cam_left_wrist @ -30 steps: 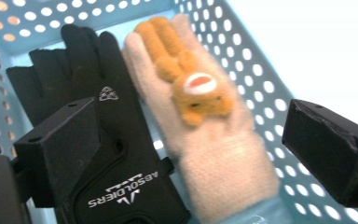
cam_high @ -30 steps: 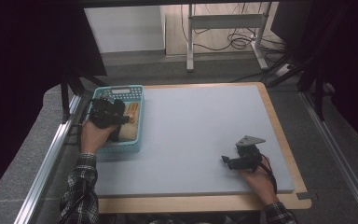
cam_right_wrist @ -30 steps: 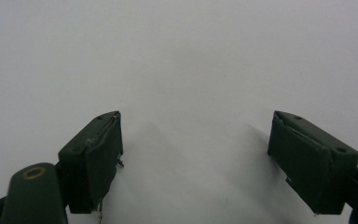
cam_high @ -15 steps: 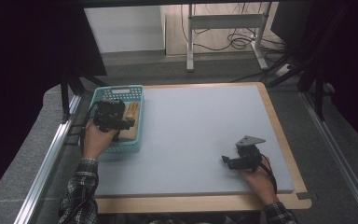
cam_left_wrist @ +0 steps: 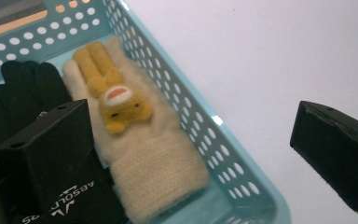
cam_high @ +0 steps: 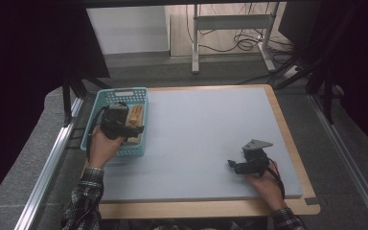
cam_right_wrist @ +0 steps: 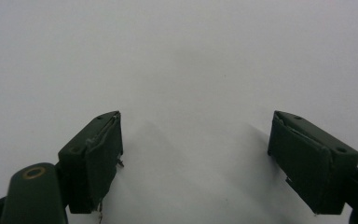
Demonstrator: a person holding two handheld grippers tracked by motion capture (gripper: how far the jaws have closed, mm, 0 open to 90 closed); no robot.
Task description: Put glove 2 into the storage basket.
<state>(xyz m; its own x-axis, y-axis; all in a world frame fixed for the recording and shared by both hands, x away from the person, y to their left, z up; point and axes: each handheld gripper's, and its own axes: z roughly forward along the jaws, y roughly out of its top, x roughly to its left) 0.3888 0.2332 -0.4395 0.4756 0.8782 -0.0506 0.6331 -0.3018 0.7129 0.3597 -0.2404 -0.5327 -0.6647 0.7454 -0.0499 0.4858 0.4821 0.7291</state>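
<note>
Left hand-held gripper [cam_left_wrist: 193, 154] hangs wide open, empty, straddling the perforated turquoise plastic basket's [cam_left_wrist: 223, 154] rim; centring over the cream knitted glove [cam_left_wrist: 156, 172] looks wise. Right hand-held gripper [cam_right_wrist: 196, 161] rests open, empty.

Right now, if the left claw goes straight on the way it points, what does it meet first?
Probably the cream glove in the blue basket: the open left claw straddles glove and basket wall, though depth is unclear.
</note>
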